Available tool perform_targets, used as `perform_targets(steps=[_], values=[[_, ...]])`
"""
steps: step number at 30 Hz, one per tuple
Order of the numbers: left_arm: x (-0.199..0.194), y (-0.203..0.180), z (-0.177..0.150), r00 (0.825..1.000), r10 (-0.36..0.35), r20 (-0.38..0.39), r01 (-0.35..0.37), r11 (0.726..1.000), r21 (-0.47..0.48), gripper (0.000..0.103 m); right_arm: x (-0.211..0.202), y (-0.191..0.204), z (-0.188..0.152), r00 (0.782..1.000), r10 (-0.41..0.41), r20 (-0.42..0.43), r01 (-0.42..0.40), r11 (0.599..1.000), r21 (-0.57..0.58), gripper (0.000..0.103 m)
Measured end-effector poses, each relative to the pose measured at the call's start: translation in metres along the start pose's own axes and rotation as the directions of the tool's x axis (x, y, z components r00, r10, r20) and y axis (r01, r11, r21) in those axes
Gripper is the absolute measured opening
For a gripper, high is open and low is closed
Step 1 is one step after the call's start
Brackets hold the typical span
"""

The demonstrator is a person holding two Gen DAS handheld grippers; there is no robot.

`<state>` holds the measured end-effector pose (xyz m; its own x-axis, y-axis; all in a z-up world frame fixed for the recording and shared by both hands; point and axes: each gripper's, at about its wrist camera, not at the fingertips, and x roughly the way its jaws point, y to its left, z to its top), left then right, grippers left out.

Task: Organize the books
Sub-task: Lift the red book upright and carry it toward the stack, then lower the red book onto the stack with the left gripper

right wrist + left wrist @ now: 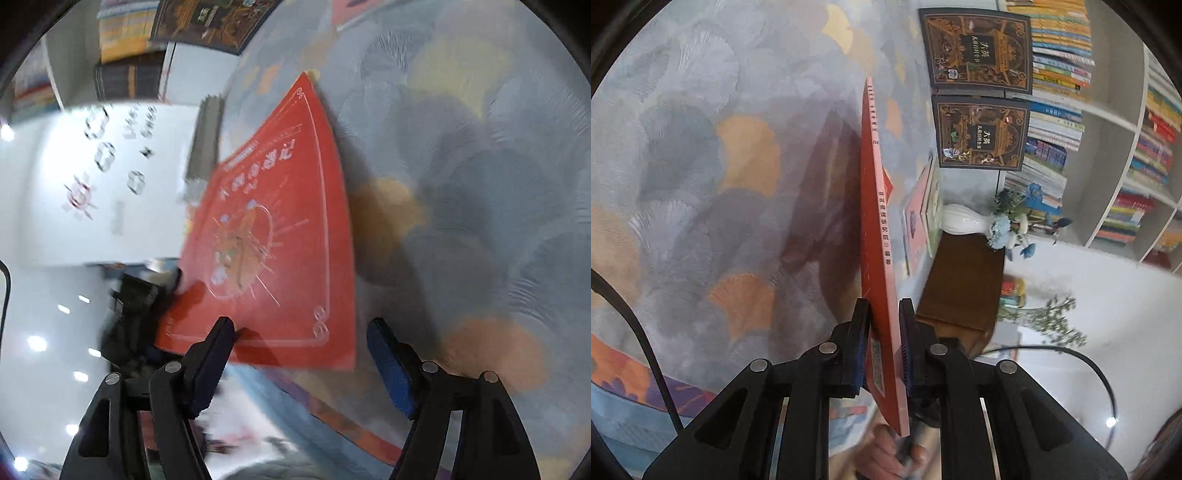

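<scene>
Mid-pick: thin red paperback book (877,236) pinched edge-on between left gripper (884,354) fingers, centre frame, above leaf-patterned carpet (701,147). Right gripper (301,363) fingers spread, empty. Next, probably, carrying towards white bookshelf (1115,110), upper right.

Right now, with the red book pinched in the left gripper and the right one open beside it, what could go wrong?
1. The left gripper clamps the red book only near one corner; the long overhang could pivot or slip.
2. The right gripper is open with the cover just ahead; one finger overlaps it and could knock the book.
3. The white vase lies beyond the book, so a wide swing might hit it.
</scene>
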<state>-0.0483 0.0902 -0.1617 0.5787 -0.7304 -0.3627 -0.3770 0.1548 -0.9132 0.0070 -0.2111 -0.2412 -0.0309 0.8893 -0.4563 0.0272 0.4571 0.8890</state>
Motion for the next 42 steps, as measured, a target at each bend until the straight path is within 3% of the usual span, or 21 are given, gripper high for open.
perform_targets(steps=[2,6,8,10,11,13,15,17,19,26,31,36,40,42], values=[[0.000,0.003,0.001,1.000,0.007,-0.007,-0.007,1.000,-0.004,0.012,0.006,-0.004,0.006,0.999,0.024,0.021,-0.025,0.999,0.023,0.054],[-0.002,-0.002,0.003,0.992,0.125,0.016,-0.126,0.988,0.088,0.012,0.006,0.008,0.009,0.998,-0.013,0.058,0.015,0.999,-0.028,0.036],[0.001,-0.006,0.004,0.982,0.185,0.020,-0.186,0.971,0.148,0.012,0.007,0.026,0.006,0.991,-0.112,0.070,0.119,0.986,-0.119,0.036],[0.004,-0.014,0.001,0.965,0.260,0.035,-0.261,0.937,0.231,0.012,0.010,0.044,0.003,0.974,-0.205,0.093,0.220,0.956,-0.196,0.036],[0.007,-0.020,-0.001,0.952,0.303,0.051,-0.304,0.907,0.290,0.012,0.012,0.051,0.004,0.966,-0.238,0.104,0.256,0.941,-0.223,0.036],[0.010,-0.031,-0.006,0.935,0.348,0.071,-0.349,0.859,0.375,0.012,0.020,0.071,0.000,0.934,-0.325,0.146,0.355,0.886,-0.298,0.036],[0.012,-0.041,-0.009,0.921,0.379,0.084,-0.374,0.808,0.454,0.012,0.029,0.098,-0.009,0.875,-0.429,0.222,0.483,0.776,-0.404,0.036],[0.009,-0.047,-0.007,0.917,0.387,0.094,-0.380,0.780,0.497,0.012,0.030,0.110,-0.019,0.833,-0.477,0.280,0.553,0.691,-0.466,0.036],[0.001,-0.052,0.000,0.929,0.360,0.082,-0.348,0.782,0.517,0.012,0.032,0.123,-0.022,0.814,-0.489,0.313,0.580,0.655,-0.484,0.036],[-0.032,-0.077,0.037,0.961,0.274,0.045,-0.252,0.791,0.558,0.012,0.044,0.177,-0.022,0.768,-0.481,0.422,0.640,0.597,-0.484,0.035],[-0.080,-0.099,0.088,0.975,0.206,0.084,-0.216,0.794,0.568,0.012,0.082,0.231,-0.002,0.771,-0.441,0.460,0.635,0.592,-0.496,0.036],[-0.125,-0.107,0.153,0.966,0.205,0.157,-0.258,0.772,0.581,0.012,0.147,0.279,0.033,0.781,-0.411,0.470,0.621,0.583,-0.523,0.037],[-0.151,-0.099,0.209,0.956,0.223,0.192,-0.294,0.776,0.558,0.012,0.214,0.315,0.055,0.749,-0.427,0.507,0.662,0.492,-0.565,0.038],[-0.162,-0.093,0.238,0.949,0.236,0.207,-0.312,0.782,0.540,0.012,0.242,0.327,0.068,0.744,-0.439,0.504,0.668,0.480,-0.569,0.038]])
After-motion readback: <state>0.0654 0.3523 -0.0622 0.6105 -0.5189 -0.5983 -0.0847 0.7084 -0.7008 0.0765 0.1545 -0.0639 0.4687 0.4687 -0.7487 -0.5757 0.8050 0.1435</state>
